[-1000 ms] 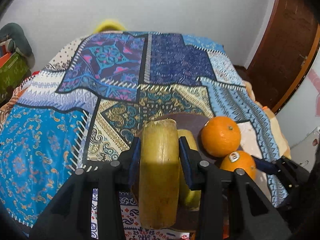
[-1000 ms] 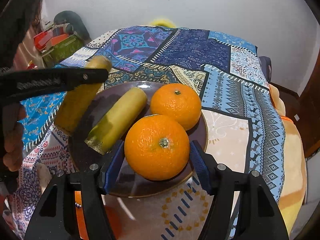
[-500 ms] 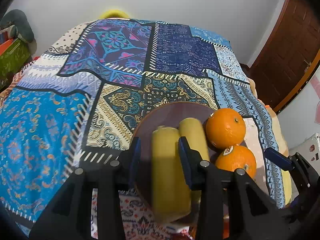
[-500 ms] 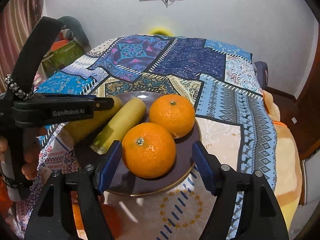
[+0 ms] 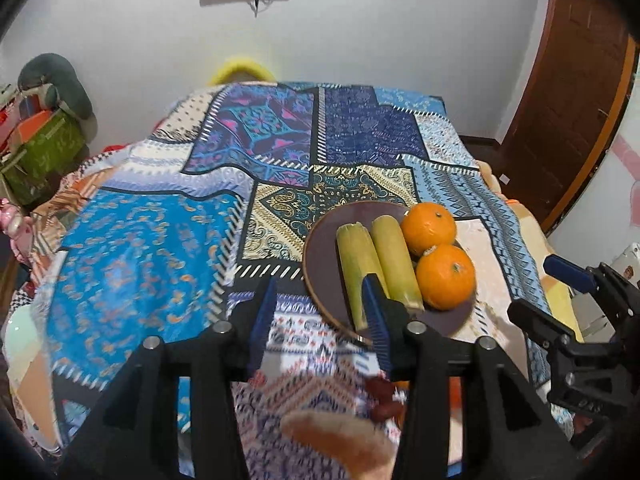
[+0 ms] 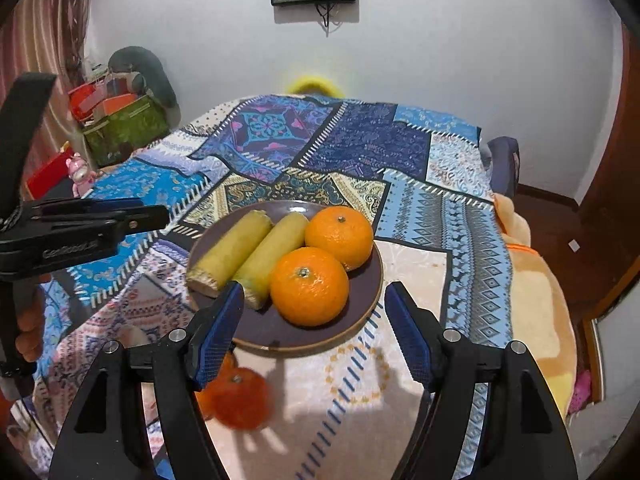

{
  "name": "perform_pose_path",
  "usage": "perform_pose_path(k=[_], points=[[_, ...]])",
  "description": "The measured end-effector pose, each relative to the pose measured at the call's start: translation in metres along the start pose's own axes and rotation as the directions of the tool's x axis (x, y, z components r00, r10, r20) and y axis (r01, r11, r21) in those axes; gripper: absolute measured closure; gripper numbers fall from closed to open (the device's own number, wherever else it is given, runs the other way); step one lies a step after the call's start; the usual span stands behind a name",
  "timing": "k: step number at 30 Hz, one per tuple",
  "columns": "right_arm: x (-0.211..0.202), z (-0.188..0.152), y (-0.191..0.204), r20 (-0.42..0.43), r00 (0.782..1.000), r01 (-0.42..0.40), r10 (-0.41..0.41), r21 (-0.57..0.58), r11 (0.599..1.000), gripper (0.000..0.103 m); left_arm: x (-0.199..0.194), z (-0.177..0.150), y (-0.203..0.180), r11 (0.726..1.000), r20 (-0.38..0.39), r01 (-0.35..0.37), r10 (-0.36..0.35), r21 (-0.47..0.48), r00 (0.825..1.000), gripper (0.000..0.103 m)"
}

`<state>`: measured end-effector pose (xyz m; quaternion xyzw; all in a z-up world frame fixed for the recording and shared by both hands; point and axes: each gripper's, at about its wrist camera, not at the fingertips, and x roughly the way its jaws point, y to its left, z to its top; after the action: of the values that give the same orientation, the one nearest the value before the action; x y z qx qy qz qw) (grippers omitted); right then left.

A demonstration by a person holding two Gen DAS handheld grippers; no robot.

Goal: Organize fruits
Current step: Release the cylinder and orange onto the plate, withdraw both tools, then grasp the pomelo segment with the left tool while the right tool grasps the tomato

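Observation:
A dark brown plate (image 6: 360, 308) lies on the patterned bedspread and holds two yellow banana pieces (image 6: 234, 250) (image 6: 272, 258) side by side and two oranges (image 6: 310, 286) (image 6: 340, 236). The plate also shows in the left wrist view (image 5: 320, 280) with the bananas (image 5: 356, 260) and oranges (image 5: 444, 276). My left gripper (image 5: 320, 320) is open and empty, just near and left of the plate. My right gripper (image 6: 314, 332) is open and empty, above the plate's near edge. A loose orange (image 6: 240, 402) lies in front of the plate.
The patchwork bedspread (image 5: 160, 260) covers the bed. A pale rounded object (image 5: 340, 440) and something dark red (image 5: 384, 400) lie near the front. Boxes and clutter (image 6: 120, 120) stand at the far left. A wooden door (image 5: 568, 100) is at the right.
The left gripper laid its banana piece on the plate beside the other, opened and drew back. The right gripper released its orange on the plate and pulled back.

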<state>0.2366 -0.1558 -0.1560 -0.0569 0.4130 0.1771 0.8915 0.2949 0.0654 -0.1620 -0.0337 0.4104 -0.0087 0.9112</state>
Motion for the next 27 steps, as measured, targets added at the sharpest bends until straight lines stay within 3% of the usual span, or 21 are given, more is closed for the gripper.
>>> perform_pose_path(k=[8,16,27], points=[[-0.025,-0.015,0.018,0.007,1.0,0.014,-0.014,-0.039,0.999,0.028,-0.046,-0.029,-0.002,1.0,0.025,-0.012,0.011,0.019,1.0,0.043],[-0.032,-0.034,0.033,-0.02,1.0,0.011,-0.012,-0.069,0.998,0.028,-0.048,-0.067,-0.006,1.0,-0.05,-0.018,0.02,0.025,0.999,0.019],[-0.009,-0.058,0.032,-0.099,0.995,-0.018,0.012,-0.058,0.998,0.028,-0.002,-0.106,-0.016,1.0,-0.183,0.017,-0.017,-0.003,0.983,0.016]])
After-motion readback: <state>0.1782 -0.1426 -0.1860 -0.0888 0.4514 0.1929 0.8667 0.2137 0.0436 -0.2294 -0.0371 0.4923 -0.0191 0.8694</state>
